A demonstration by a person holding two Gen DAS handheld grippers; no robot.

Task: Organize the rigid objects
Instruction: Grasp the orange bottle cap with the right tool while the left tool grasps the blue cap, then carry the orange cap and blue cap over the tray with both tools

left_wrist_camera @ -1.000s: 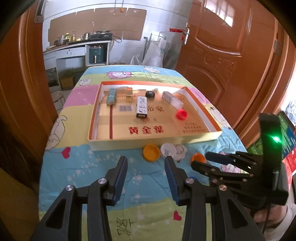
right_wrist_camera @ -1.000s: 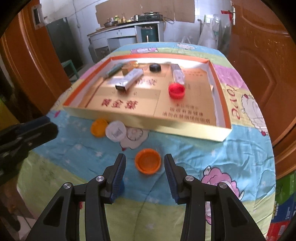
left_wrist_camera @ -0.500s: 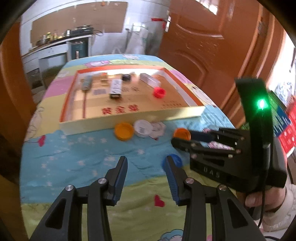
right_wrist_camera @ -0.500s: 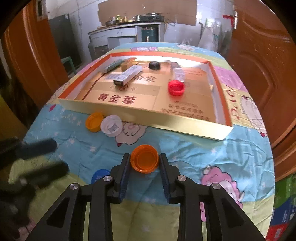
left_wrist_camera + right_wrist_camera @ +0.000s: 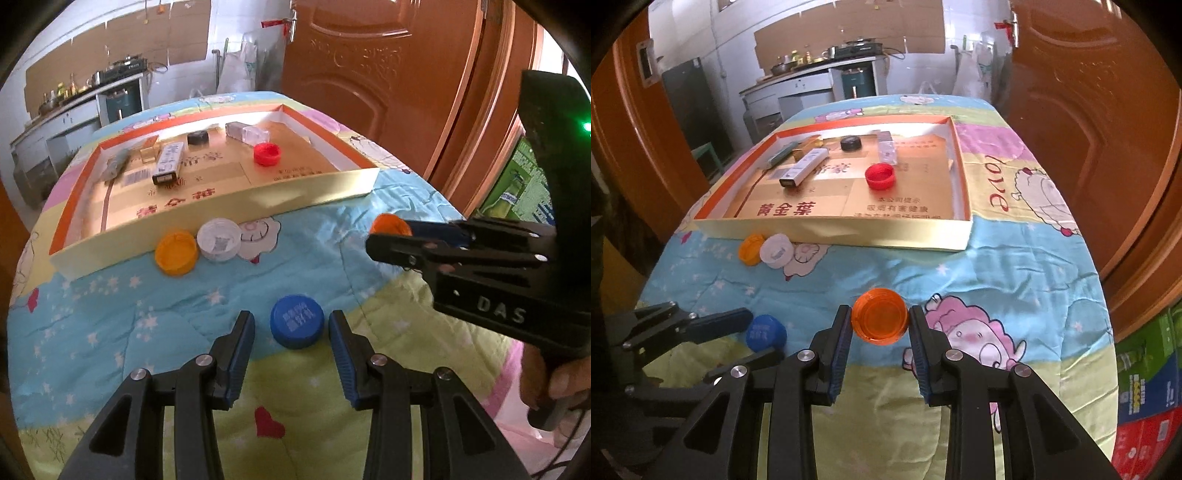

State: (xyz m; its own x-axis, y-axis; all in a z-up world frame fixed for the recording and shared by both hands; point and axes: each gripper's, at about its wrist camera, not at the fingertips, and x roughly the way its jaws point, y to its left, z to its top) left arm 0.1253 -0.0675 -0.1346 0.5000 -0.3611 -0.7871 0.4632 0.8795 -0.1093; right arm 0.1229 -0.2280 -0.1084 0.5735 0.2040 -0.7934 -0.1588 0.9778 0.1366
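A shallow cardboard tray (image 5: 827, 229) with orange rim sits on the quilted table (image 5: 1015, 266), toward its far end. Inside it, along the far wall: a greenish flat box (image 5: 781, 154), a gold block (image 5: 809, 143), a black cap (image 5: 850, 143) and a clear case (image 5: 887, 149). Nearer the middle lie a long white-and-black box (image 5: 803, 168) and a red cap (image 5: 880, 176), mouth up. The tray floor carries printed characters; the fine print is not legible.

Outside the tray, touching its near wall toward the left corner, a yellow-orange cap (image 5: 175, 253) and a white cap (image 5: 218, 239) sit side by side and in contact.

The right gripper (image 5: 879, 332) is clamped on an orange cap (image 5: 880, 316), both pads against its sides. In the left wrist view only a sliver of that cap shows past the fingers. Whether it is clear of the quilt cannot be told.

The left gripper (image 5: 291, 334) stands moderately wide, a blue cap (image 5: 297, 320) between its fingers with a gap each side, resting on the quilt near the table's near edge. The label on that cap is unreadable.

A hand (image 5: 554, 380) on the right gripper's handle is cut off at the frame edge. The gripper bodies hide the table's near edge. The greenish box is blurred in the left view. Background counter items are too small to identify.
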